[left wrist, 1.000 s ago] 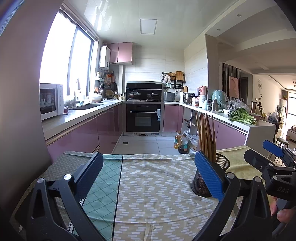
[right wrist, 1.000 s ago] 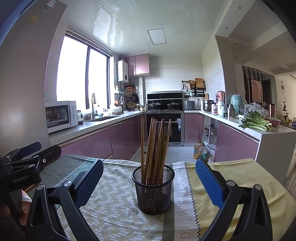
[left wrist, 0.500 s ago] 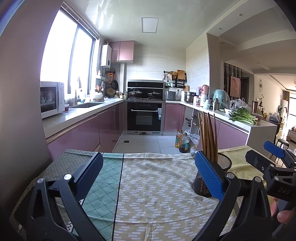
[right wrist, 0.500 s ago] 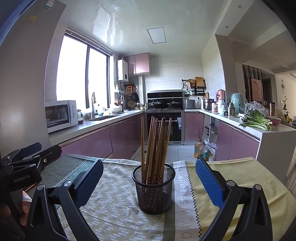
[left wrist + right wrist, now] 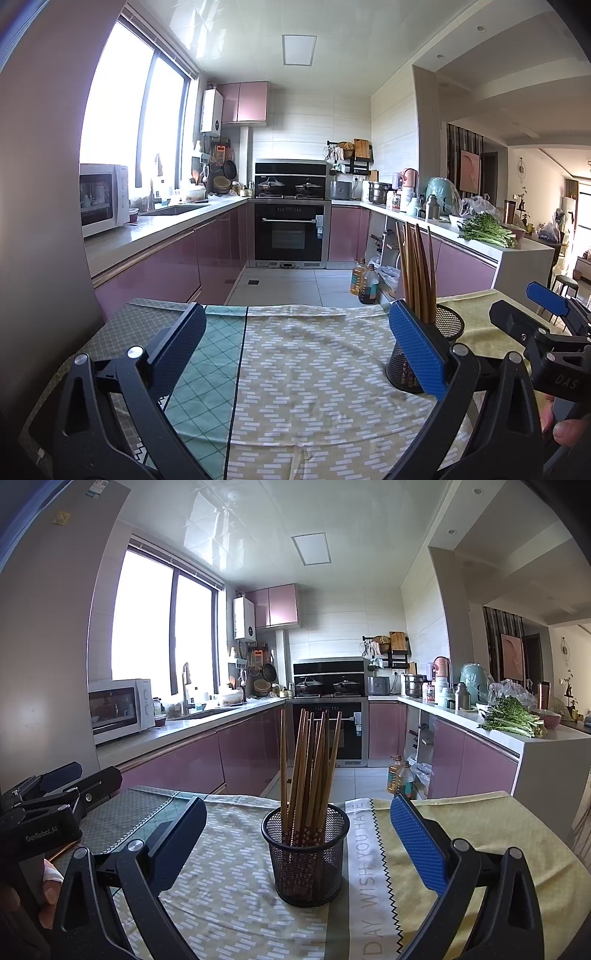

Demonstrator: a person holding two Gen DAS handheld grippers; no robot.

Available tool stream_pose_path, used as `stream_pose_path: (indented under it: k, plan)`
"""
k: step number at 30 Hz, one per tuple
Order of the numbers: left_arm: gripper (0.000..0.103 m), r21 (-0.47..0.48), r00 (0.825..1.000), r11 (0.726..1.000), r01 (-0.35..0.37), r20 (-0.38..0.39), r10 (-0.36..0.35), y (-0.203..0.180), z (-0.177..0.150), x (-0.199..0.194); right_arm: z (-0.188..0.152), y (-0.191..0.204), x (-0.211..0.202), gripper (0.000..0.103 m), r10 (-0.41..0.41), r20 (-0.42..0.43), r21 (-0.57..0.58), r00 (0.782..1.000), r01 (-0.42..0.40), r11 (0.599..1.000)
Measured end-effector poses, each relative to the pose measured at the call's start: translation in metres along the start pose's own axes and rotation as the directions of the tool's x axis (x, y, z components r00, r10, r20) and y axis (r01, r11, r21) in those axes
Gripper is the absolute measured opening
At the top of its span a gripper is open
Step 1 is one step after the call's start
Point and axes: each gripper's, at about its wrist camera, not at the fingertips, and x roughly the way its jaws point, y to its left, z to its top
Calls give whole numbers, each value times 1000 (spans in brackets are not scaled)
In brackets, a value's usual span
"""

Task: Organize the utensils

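1. The table (image 5: 498,834) is covered with patterned cloths (image 5: 314,369).
2. The right gripper (image 5: 295,834) hovers with jaws spread wide, empty, facing the holder.
3. The left gripper (image 5: 295,343) is likewise released, the holder just beyond its right finger.
4. The mesh holder (image 5: 306,860) stands upright on the cloth.
5. The chopsticks (image 5: 310,764) stand bundled inside it.

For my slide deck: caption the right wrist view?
Open right gripper faces a mesh holder of upright wooden chopsticks on the tablecloth.
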Motion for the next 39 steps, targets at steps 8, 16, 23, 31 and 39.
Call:
stream_pose_path:
  k: [8, 16, 23, 31, 39]
  plan:
    - [97, 3, 1000, 1000, 0, -5, 0, 0, 0, 0, -1, -1, 2, 97, 0, 0, 0, 1000, 0, 1000]
    - [97, 1, 1000, 1000, 1, -6, -1, 1, 0, 3, 0, -1, 2, 97, 2, 1, 0, 1000, -2, 1000]
    - [97, 3, 1000, 1000, 1, -5, -1, 1, 0, 3, -1, -1, 3, 97, 2, 5, 0, 1000, -2, 1000]
    - [97, 4, 1000, 1000, 0, -5, 0, 1, 0, 3, 1, -1, 3, 97, 3, 7, 0, 1000, -3, 1000]
    - [97, 5, 1000, 1000, -1, -9, 1, 1, 0, 3, 1, -1, 3, 97, 3, 7, -1, 1000, -3, 1000]
